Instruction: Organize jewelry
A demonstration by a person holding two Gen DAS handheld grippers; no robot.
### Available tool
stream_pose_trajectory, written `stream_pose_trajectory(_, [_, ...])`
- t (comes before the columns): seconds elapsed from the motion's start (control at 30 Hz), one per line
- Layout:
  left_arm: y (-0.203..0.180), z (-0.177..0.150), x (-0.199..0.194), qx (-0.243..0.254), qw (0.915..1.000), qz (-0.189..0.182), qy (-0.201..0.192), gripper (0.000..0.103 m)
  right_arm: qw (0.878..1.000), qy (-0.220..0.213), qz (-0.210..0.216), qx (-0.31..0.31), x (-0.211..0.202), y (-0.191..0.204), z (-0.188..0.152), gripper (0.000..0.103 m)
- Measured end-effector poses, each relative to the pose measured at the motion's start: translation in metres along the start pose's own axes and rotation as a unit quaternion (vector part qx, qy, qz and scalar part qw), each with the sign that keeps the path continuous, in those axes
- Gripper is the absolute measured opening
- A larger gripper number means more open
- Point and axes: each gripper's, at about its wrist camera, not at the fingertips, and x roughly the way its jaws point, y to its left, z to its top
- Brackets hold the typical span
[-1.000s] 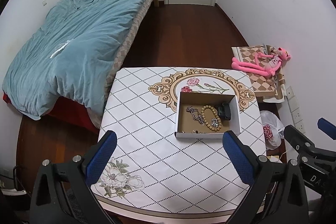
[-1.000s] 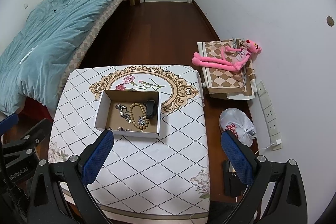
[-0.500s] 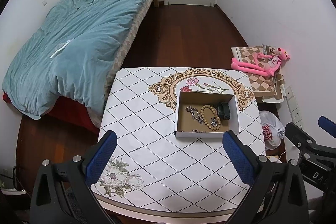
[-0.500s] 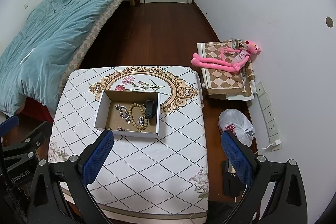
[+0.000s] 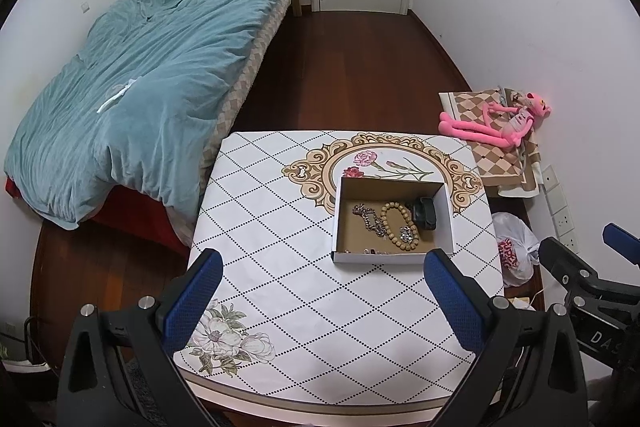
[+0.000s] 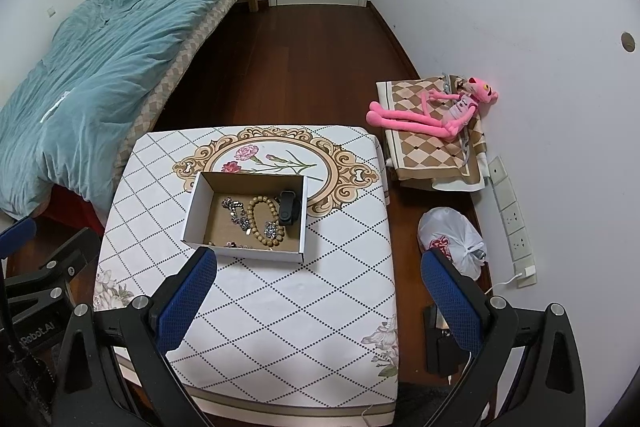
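A shallow cardboard box (image 5: 394, 259) (image 6: 192, 211) sits on the patterned table (image 5: 304, 307) (image 6: 280, 315). Inside lie a wooden bead bracelet (image 5: 394, 223) (image 6: 262, 217), a silver chain (image 5: 370, 219) (image 6: 236, 213), a black band (image 5: 424, 213) (image 6: 289, 213) and small pieces near the front wall. My left gripper (image 5: 320, 297) is open and empty, high above the table's near side. My right gripper (image 6: 320, 293) is open and empty, also high above the table. Each gripper shows at the edge of the other's view.
A bed with a blue duvet (image 5: 152, 99) (image 6: 100, 75) stands to the left. A pink plush toy (image 5: 500, 123) (image 6: 432, 111) lies on a checked cloth to the right. A white plastic bag (image 5: 514, 247) (image 6: 452, 239) sits on the floor by wall sockets.
Both grippers have risen and drawn back slightly; the table and box look a little smaller. Nothing on the table has moved.
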Motion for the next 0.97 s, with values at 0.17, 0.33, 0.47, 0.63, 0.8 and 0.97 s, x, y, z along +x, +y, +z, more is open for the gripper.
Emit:
stream_pose_trajectory(0.17, [-0.0007,0.0013,-0.0023,0.001,1.0,-0.001,-0.002,0.103,1.0,0.0,0.001,0.0,-0.0009,0.0003,-0.0001,0.103])
stream_pose_trajectory(0.33, [-0.0004,0.0025,-0.0035,0.0,1.0,-0.004,-0.001,0.103,1.0,-0.001,0.001,0.001,-0.0017,0.0005,-0.001,0.103])
stream_pose_trajectory(0.47, [0.0,0.0027,-0.004,-0.001,1.0,-0.004,-0.002,0.103,1.0,-0.001,0.001,0.0,-0.0025,0.0008,-0.0015,0.103])
stream_pose_trajectory(0.63, [0.001,0.002,-0.0036,0.0,1.0,-0.003,-0.001,0.103,1.0,-0.001,0.001,0.001,-0.0016,0.0006,-0.0018,0.103])
stream_pose_trajectory(0.8, [0.0021,0.0014,-0.0031,-0.001,1.0,-0.003,-0.001,0.103,1.0,0.0,0.002,0.001,-0.0018,0.0016,-0.003,0.103])
stream_pose_trajectory(0.97, [0.0042,0.0014,-0.002,-0.001,1.0,-0.004,-0.003,0.102,1.0,0.004,0.002,0.0,-0.0011,0.0031,-0.0062,0.103])
